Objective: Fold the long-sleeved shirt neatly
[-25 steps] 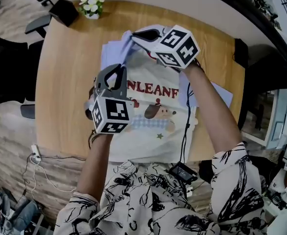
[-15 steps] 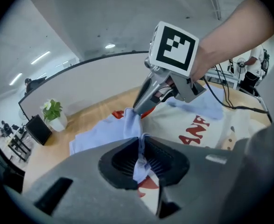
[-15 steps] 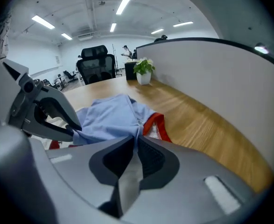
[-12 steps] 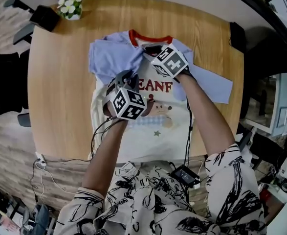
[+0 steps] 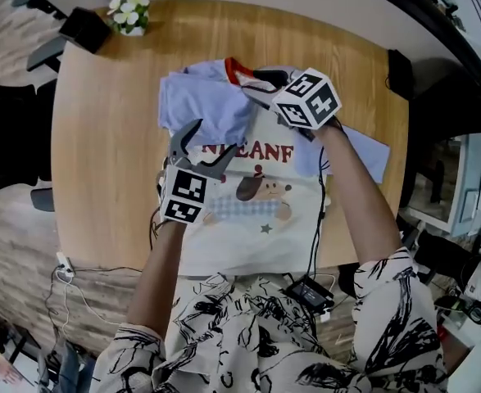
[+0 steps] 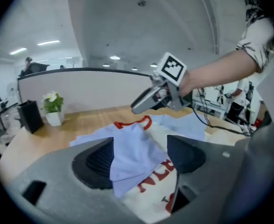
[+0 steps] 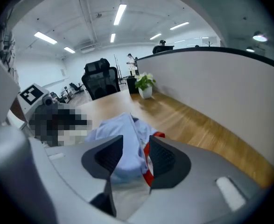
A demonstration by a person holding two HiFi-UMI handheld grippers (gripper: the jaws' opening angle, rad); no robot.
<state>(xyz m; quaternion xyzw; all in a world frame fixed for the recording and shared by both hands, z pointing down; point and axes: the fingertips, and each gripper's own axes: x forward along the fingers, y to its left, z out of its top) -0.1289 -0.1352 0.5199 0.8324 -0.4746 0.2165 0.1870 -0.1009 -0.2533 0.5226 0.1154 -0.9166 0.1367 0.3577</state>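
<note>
Shirt (image 5: 260, 219): flat on table (image 5: 101, 154), one sleeve (image 5: 207, 109) folded onto chest.
Left tool (image 6: 140, 148): jaws apart, just opened, sleeve loose between.
Right tool (image 7: 136, 148): jaws apart, just opened, at collar (image 5: 235, 67).

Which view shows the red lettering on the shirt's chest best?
The head view: the lettering runs across the chest, one end covered by the folded blue sleeve. The left gripper view shows only a few letters; the right gripper view shows none.
</note>
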